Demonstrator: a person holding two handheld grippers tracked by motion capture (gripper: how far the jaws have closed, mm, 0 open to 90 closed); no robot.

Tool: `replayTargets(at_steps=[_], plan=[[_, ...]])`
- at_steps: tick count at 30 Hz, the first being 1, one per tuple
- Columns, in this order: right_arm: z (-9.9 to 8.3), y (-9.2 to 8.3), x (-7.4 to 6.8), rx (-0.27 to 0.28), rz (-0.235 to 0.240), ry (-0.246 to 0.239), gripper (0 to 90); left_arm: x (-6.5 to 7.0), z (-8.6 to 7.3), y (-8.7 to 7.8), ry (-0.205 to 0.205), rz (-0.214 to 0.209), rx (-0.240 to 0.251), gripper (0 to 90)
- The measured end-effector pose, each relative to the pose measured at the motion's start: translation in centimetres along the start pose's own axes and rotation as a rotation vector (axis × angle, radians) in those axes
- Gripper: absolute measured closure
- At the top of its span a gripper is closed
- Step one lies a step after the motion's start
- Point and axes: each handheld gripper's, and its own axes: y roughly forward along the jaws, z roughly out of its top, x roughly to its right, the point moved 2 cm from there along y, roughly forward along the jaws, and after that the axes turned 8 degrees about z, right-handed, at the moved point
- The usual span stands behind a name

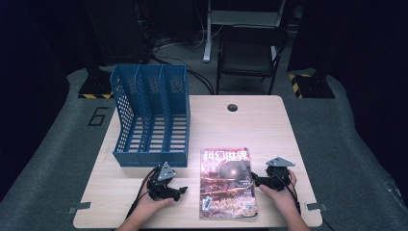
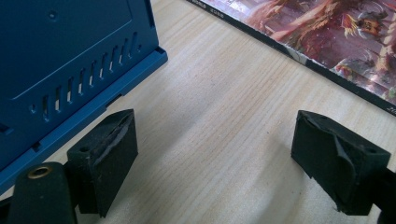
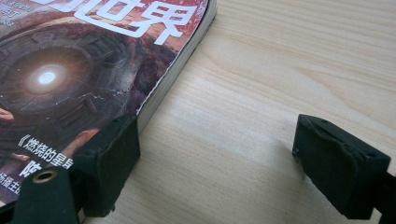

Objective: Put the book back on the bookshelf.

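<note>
Nearest me, my forearms come in cut off at the bottom edge of the high view. My left gripper (image 1: 179, 189) sits on the wooden table (image 1: 269, 125) just left of the magazine (image 1: 227, 183), and my right gripper (image 1: 255, 180) rests at the magazine's right edge. Both stand released, jaws spread wide, with nothing but bare wood between them.

In the right gripper view, one black pad (image 3: 112, 163) overlaps the corner of the magazine (image 3: 84, 70), so I cannot tell whether it touches the cover or merely sits in front of it; the other pad is well out over the table (image 3: 280, 56). The cover's white characters run off the top of that frame, and the smaller print lower down is partly hidden behind the jaw.

In the left gripper view, the magazine (image 2: 336, 32) shows as a cropped corner at upper right, its spine lettering too blurred for me to read.

Farther off, the blue file rack (image 1: 151, 115) stands at the table's left, behind the left gripper, apart from the magazine. Beyond the table, a chair (image 1: 250, 53) sinks into a dark room where I make out little else.
</note>
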Motion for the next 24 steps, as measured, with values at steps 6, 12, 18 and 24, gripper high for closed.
replayTargets(at_steps=[6, 12, 18, 24], plan=[[-0.16, -0.22, -0.07, -0.003, 0.001, 0.010, 15.2, 0.18, 0.08, 0.07, -0.019, 0.016, -0.001, 15.0], [-0.17, -0.25, -0.08, -0.006, -0.008, 0.010, 16.7, 0.17, 0.04, -0.05, -0.023, 0.024, -0.002, 16.4], [0.03, -0.55, 0.02, -0.032, -0.010, 0.009, 20.4, 0.28, 0.09, -0.15, -0.048, 0.041, -0.007, 20.0], [0.12, -0.95, 0.10, -0.053, -0.013, 0.032, 30.7, -0.12, 0.47, -0.33, -0.088, 0.050, -0.029, 28.9]])
